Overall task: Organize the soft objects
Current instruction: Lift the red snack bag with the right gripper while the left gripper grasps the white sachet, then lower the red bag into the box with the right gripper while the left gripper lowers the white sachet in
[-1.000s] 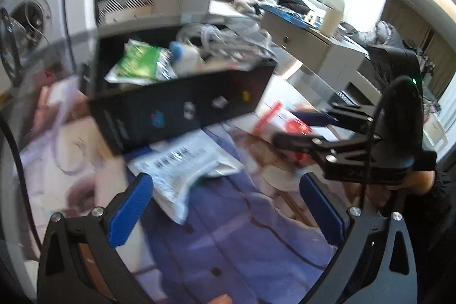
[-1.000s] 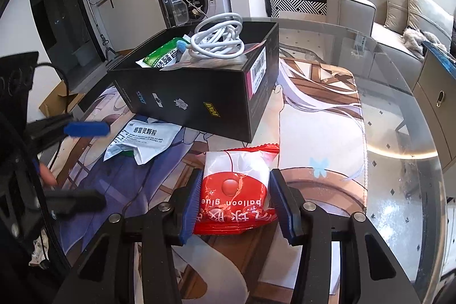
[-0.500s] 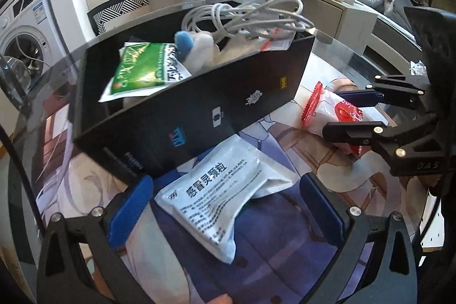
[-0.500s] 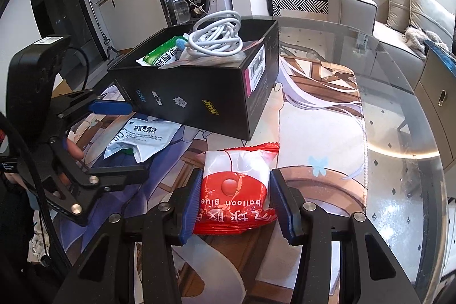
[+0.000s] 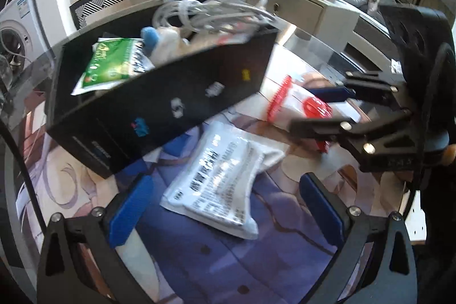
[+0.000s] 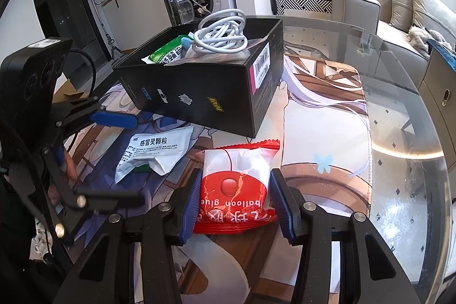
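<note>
A glass table [image 6: 399, 110] carries a printed mat [image 6: 327, 110], and at upper centre of the right wrist view sits a black box [image 6: 205, 87] holding a white cable coil [image 6: 222, 34] and a green packet [image 6: 166, 54]. At lower centre the right gripper [image 6: 233, 204] pinches the red and white balloon glue packet [image 6: 235, 184]. The left gripper [image 5: 225, 201], fingers spread wide, hovers over the white medicine sachet [image 5: 219, 178], seemingly without touching it in that blurred view.
</note>
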A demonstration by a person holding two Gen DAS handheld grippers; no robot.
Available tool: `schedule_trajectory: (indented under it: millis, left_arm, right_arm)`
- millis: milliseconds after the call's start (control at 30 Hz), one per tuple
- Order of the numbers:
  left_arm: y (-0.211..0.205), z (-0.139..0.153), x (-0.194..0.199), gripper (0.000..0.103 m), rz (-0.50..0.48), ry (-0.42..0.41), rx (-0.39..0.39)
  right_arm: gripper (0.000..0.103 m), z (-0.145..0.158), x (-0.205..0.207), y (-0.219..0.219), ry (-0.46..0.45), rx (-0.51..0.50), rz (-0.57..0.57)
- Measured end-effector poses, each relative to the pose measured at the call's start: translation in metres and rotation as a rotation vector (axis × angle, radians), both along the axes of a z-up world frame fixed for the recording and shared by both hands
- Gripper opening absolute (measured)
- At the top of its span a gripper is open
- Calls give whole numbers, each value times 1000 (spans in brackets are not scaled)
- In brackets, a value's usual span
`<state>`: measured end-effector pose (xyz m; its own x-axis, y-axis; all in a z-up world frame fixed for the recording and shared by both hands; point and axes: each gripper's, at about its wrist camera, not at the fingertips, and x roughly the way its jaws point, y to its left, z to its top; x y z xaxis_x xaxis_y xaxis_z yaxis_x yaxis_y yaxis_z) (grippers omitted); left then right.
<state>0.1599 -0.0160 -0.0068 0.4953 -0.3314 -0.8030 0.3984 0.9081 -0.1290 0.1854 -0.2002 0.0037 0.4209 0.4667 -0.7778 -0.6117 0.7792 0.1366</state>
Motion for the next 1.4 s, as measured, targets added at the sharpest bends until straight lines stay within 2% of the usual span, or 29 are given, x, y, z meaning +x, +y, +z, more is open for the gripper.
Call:
schedule_trajectory:
  millis: [100,233,300,333,400,500,667,1000,1400]
  left_arm:
    - [3,-3,10,101,11,10,-11]
    - [2,-7,12,95,-1,-12,23]
    - [0,-5,12,82,-14,-33,36]
    - [0,-5,10,79,-19,-41,44]
    - [-2,-4,7,63,-38,-57,48]
    - [-6,-2,4,47,-55,-63,51]
    - [-5,-1,-1,36,-33,-70,29]
    - [3,5,-17,34,10,-96,-17]
    - [30,44,-37,34,103,-206,-51]
  right_arm:
    - [48,0,-2,-1,-7,-12,12]
    - [48,0,-3,-2,-5,-15,11]
    - [48,0,-3,-2,-7,-19,12]
    - [48,1,-4,-2,-8,-21,13]
    - [48,1,-5,-2,-10,-24,14]
    - [48,1,-5,-1,-14,-28,12]
    - [46,1,-7,0,-20,-31,17]
    - [45,12,-14,5,-48,-21,48]
    - [45,55,-31,2,-130,43,54]
